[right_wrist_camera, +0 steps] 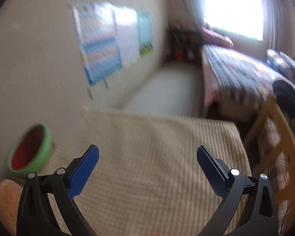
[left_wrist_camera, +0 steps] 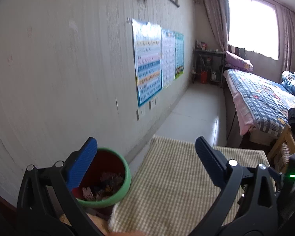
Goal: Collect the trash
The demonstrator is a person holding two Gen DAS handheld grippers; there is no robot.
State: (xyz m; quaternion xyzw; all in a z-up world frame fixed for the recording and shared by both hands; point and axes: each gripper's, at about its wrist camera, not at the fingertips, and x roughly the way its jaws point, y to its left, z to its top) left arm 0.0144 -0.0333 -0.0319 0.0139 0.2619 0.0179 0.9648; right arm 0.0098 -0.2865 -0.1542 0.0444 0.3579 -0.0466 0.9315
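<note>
L gripper [left_wrist_camera: 145, 165] is hovering w/ jaws spread wide, holding nothing. R gripper [right_wrist_camera: 147, 169] is doing the same: jaws spread, empty; its view is blurring heavily, so detail there is limited.

Below both, the beige checked cloth-covered bench [left_wrist_camera: 177, 186] is showing no loose trash in either view. At its left edge, close to the wall, the green-rimmed round bin w/ red interior [left_wrist_camera: 116, 177] is sitting partly behind the L gripper's left finger. Crumpled dark wrappers and scraps [left_wrist_camera: 104, 184] are lying inside it, so the task's trash appears to be mostly in the bin; probably late stage.

Step in hand, as judged: scanning for remaining items. Procedure:
- Keep jaws spread until a piece is centred between them.
- Slow the R gripper down; blur is hiding small scraps.
- Approach the bin from above, avoiding rim contact; it looks light and may tip.

Farther off: wall posters [left_wrist_camera: 147, 63], tiled floor [left_wrist_camera: 196, 110], bed w/ blue checked quilt [left_wrist_camera: 261, 98], curtained window [left_wrist_camera: 251, 23].
</note>
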